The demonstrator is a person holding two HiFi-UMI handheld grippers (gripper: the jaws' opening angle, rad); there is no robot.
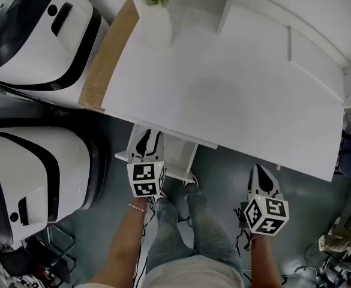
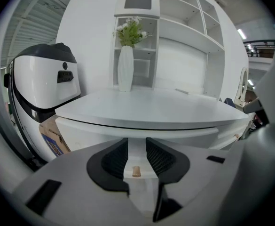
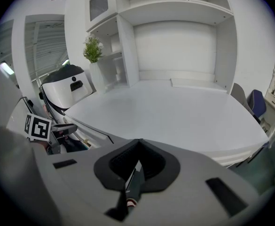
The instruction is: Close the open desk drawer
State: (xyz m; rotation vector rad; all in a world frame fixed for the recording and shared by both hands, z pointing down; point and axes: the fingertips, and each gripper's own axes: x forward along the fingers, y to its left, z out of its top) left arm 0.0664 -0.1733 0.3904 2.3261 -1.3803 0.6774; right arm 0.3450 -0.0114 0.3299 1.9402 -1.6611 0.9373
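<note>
step: push shut | drawer [image 1: 174,156] juts from under bench [image 1: 223,95], left front | left gripper [image 2: 136,147] released, jaws framing wooden knob [image 2: 136,171] | right gripper [image 3: 137,149] clenched, empty | advice: likely best pressing the front squarely, straight in, until flush

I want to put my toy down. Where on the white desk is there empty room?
Nearly the whole desk top is bare, from the vase at its back left corner across to the right edge. It is crowded only by the vase, and at the front left, where the left gripper is at the open drawer.
</note>
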